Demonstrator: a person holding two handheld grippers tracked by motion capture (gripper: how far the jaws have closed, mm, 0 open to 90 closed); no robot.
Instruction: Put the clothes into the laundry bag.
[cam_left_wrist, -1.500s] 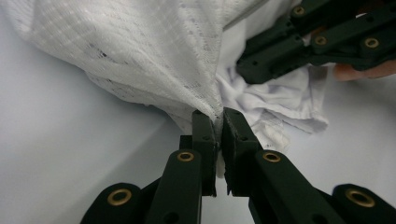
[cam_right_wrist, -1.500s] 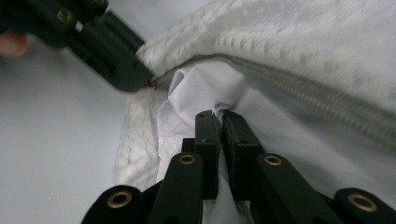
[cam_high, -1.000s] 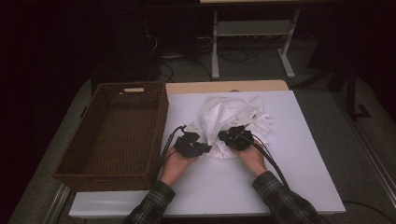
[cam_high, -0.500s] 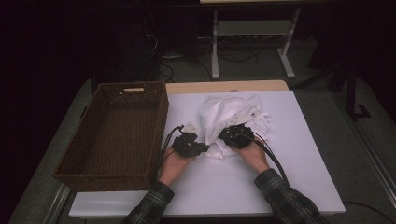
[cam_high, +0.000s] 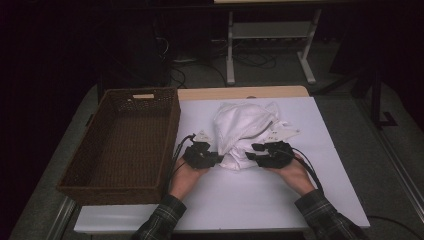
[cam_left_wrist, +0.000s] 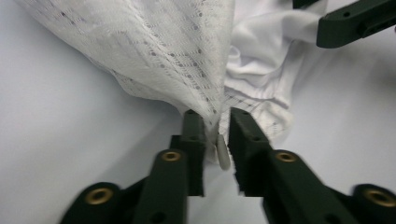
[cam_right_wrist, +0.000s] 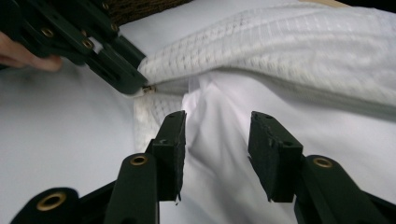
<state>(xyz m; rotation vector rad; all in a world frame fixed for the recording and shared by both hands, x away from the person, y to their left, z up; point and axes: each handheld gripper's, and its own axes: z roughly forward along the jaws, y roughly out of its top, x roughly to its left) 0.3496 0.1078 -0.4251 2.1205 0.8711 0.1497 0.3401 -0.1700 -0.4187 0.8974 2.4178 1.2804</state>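
Two grippers, one white garment (cam_high: 250, 131), bunched mid-table on the white sheet (cam_high: 260, 200), just right of the wicker basket (cam_high: 120, 145).

Left gripper (cam_high: 216, 160): at the garment's near-left edge. In the left gripper view its jaws have just been opening; the gap is narrow, with a fold of the mesh fabric and a small white toggle (cam_left_wrist: 223, 153) between them. The pads don't look to be pressing any more, so call it loosely parted with cloth threaded through, not a pinch.

Right gripper (cam_high: 251, 157): at the near-right edge. Its jaws have just been opening too and now stand clearly spread, with smooth white cloth lying in the gap and untouched by either pad in the right gripper view.

Key relation: the garment lies directly ahead of both grippers, away from you, with its near hem running left to right between the two tips. Your left gripper is the nearer one to the basket, so any carry goes left.

Hard to read:
- the pile is crumpled, so you can't tell collar from hem, nor what sort of garment it is
- its far side is hidden behind its own bulk
- the toggle's attachment is hidden behind the left gripper's jaw
- the basket floor is dark.
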